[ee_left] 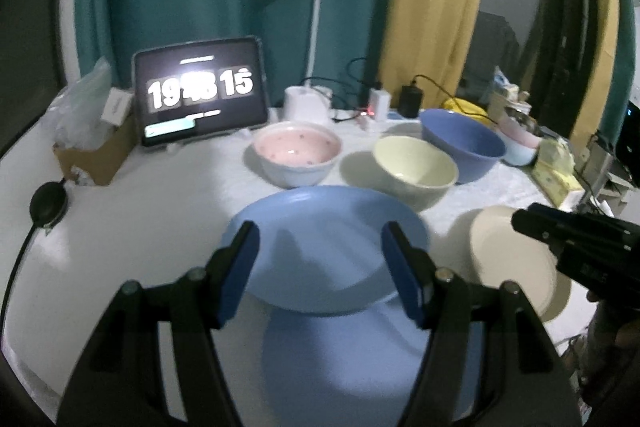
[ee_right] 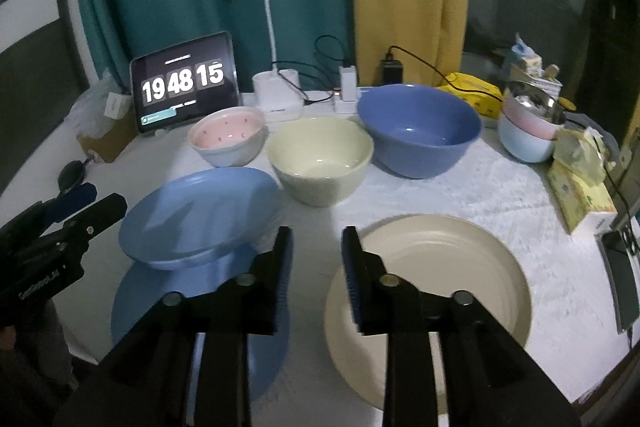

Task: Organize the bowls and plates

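Note:
A blue plate (ee_left: 328,247) (ee_right: 200,219) rests tilted on top of a second blue plate (ee_left: 360,355) (ee_right: 160,307) near the table's front. My left gripper (ee_left: 320,231) (ee_right: 106,197) is open, its fingers over the upper plate's near-left rim and not pinching it. My right gripper (ee_right: 317,233) (ee_left: 524,219) stands open over bare cloth between the blue plates and a cream plate (ee_right: 440,267) (ee_left: 508,247). Behind stand a pink bowl (ee_left: 298,151) (ee_right: 228,133), a pale cream bowl (ee_left: 416,167) (ee_right: 320,159) and a large blue bowl (ee_left: 464,143) (ee_right: 420,131).
A stack of bowls (ee_right: 528,135) topped by a metal one sits at the right. A tablet clock (ee_right: 184,87), a white desk lamp (ee_right: 276,95), chargers and cables line the back. A tissue box (ee_right: 580,195) and phone (ee_right: 620,279) lie at the right edge, a cardboard box (ee_left: 96,155) at the left.

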Tool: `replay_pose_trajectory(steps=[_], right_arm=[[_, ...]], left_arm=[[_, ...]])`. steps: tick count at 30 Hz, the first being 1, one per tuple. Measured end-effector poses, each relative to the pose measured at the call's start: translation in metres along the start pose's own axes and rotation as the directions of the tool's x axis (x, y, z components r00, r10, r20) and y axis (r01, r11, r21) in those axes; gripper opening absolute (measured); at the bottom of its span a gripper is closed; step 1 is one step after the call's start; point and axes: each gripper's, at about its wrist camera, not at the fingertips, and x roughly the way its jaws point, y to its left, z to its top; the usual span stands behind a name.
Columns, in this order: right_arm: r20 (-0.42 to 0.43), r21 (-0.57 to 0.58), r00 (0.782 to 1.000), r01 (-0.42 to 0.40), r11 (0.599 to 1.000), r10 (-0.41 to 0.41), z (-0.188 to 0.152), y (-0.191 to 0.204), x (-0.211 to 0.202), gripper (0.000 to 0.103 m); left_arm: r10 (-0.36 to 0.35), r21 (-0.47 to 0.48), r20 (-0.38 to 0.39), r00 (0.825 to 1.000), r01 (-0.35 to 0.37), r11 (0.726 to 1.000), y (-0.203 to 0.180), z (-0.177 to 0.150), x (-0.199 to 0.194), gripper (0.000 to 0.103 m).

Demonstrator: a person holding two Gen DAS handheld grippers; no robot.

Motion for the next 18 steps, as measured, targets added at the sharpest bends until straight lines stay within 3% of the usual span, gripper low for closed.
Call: replay_pose_trajectory(steps=[18], right_arm=[[-0.077, -0.04, 0.996, -0.047, 0.998, 0.044, 0.015, 0.035, 0.049, 0.044]], left_arm=[[0.048, -0.095, -0.083, 0.995, -0.056, 0.994, 0.059, -0.01, 0.043, 0.065]])
